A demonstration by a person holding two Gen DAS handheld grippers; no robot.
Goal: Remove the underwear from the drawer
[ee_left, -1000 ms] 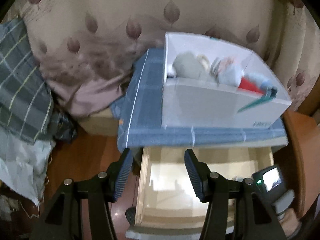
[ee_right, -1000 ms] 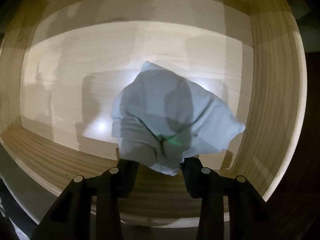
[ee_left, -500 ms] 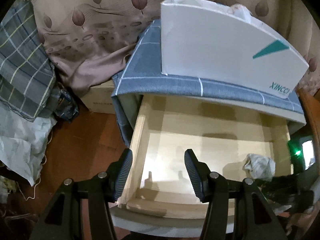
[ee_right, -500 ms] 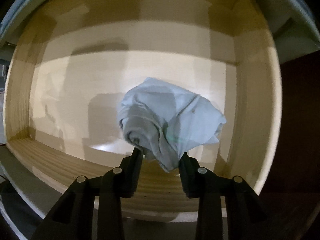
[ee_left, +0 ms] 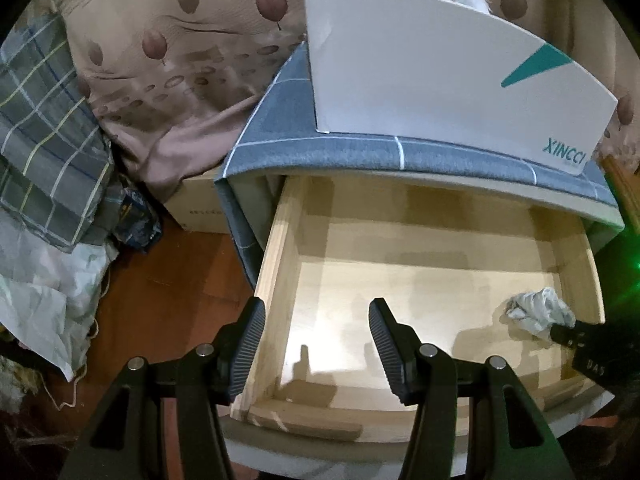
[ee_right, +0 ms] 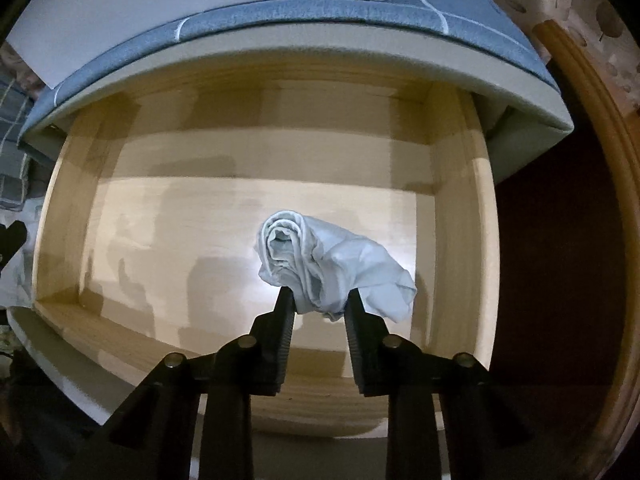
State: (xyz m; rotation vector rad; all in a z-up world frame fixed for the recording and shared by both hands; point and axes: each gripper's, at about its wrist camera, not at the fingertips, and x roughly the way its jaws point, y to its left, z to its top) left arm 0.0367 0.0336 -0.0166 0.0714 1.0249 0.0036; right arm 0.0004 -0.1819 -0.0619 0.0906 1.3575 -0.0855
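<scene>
The pale wooden drawer [ee_left: 280, 264] stands pulled open under a cabinet top covered with blue checked cloth. My right gripper [ee_right: 319, 304] is shut on a crumpled pale blue piece of underwear [ee_right: 320, 256] and holds it above the drawer floor, near the drawer's right side. In the left wrist view the underwear [ee_left: 536, 314] shows at the right with the right gripper's dark tip on it. My left gripper [ee_left: 317, 316] is open and empty, above the drawer's front left corner.
A white XINCCI shoe box [ee_left: 440, 72] stands on the cabinet top [ee_left: 360, 152]. Leaf-print fabric [ee_left: 168, 60], a checked blanket [ee_left: 44, 128] and a cardboard box [ee_left: 200, 204] lie left on the wooden floor [ee_left: 168, 292]. A wooden rail [ee_right: 592, 128] stands at the right.
My right gripper has closed tighter on the underwear and drawn back and up from the drawer floor. My left gripper has dropped lower and closer to the drawer front.
</scene>
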